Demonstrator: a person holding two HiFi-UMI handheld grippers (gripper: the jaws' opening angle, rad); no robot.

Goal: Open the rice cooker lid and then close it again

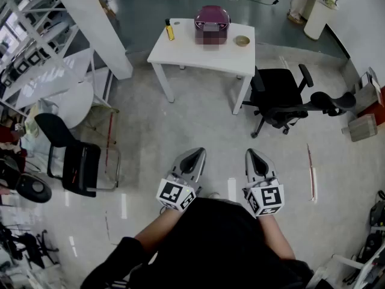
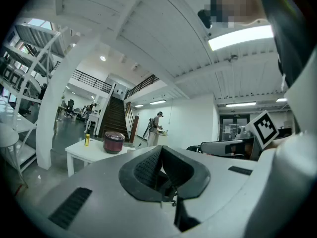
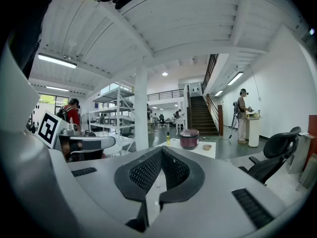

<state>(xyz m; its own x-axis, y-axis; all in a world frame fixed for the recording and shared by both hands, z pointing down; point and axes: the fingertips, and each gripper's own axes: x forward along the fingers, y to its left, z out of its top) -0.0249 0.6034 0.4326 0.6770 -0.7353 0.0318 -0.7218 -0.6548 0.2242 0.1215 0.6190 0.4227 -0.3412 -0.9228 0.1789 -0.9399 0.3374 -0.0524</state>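
**Head view.** The left hand-held gripper (image 1: 194,156) and the right hand-held gripper (image 1: 252,156) are held side by side, close to the person's body, above a pale glossy floor (image 1: 198,125). Both point toward a white counter (image 1: 180,52) that stands well apart from them across the floor.

**Jaws.** Each hand-held gripper is closed. In both gripper views the two dark ribbed pads meet at the tip with nothing between them.

**On the counter.**
- The rice cooker (image 1: 212,23), dark red and round, sits on the far half of the counter with its lid (image 1: 212,11) down.
- A yellow bottle (image 1: 169,30) stands upright to its left, near but apart from it.
- A small bowl (image 1: 242,41) lies to its right, also near but apart.

**Surroundings.** A black office chair (image 1: 281,101) stands just beside the counter's right front corner. A white pillar (image 1: 99,29) rises left of the counter. In the right gripper view a staircase (image 3: 200,114) climbs behind the counter.
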